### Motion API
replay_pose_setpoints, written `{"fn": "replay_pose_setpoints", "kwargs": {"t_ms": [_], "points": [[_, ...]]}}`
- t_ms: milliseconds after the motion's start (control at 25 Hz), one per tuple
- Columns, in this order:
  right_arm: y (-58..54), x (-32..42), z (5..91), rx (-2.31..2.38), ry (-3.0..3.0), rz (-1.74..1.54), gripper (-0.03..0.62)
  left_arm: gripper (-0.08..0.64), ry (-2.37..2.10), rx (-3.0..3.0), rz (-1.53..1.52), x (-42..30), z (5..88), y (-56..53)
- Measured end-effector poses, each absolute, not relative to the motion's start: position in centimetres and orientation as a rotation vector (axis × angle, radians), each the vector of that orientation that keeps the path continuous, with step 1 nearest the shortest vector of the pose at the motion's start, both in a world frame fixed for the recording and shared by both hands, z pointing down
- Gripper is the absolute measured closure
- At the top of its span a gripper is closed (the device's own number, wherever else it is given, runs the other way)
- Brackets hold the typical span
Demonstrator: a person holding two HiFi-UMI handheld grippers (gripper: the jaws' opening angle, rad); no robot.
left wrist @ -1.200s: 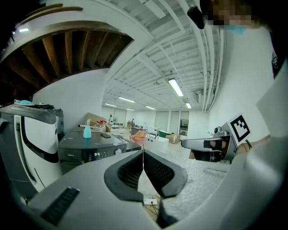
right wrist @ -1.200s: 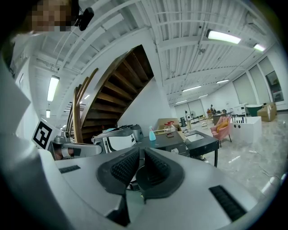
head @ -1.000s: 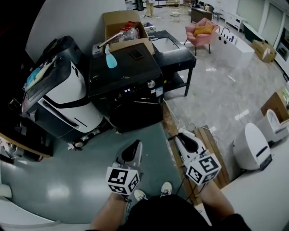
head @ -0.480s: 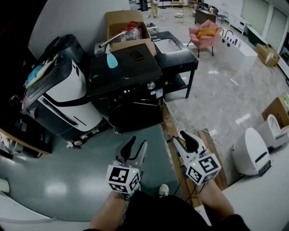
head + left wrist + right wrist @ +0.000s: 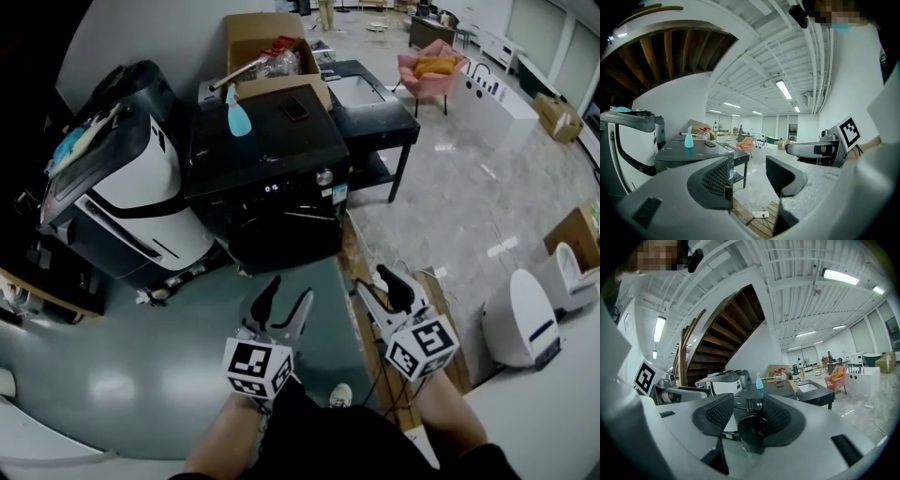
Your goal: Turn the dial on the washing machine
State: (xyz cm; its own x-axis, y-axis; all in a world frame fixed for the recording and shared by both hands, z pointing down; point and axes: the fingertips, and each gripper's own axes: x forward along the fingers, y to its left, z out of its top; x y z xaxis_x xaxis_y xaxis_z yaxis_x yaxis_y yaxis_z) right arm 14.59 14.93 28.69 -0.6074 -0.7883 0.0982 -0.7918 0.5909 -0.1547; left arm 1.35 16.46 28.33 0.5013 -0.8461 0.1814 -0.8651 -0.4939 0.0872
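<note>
The left tongs (image 5: 288,292) and right tongs (image 5: 382,286) are both hanging empty, jaws just opening wide, while the dial (image 5: 324,175) is sitting well ahead at the right end of the washing machine (image 5: 262,150) front panel, the right tongs pointing nearer it

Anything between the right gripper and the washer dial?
Nothing visible. The right gripper, whose jaws have just been opening with nothing between them, faces the washing machine across bare floor. The dial on the front panel is uncovered. The spray bottle stands on the machine's top, away from the dial.
</note>
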Motion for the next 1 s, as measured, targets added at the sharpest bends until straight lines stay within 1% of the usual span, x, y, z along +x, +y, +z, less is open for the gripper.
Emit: {"fn": "replay_pose_setpoints", "kwargs": {"t_ms": [520,1000], "points": [[3.6,5.3,31.4,1.477,-2.689,0.31,0.362,0.325,-1.382,2.572,0.176,-8.5,31.5,5.3],[-5.0,-1.5,33.4,1.633,-2.573,0.31,0.354,0.325,-1.254,2.574,0.192,-15.4,34.5,-3.1]]}}
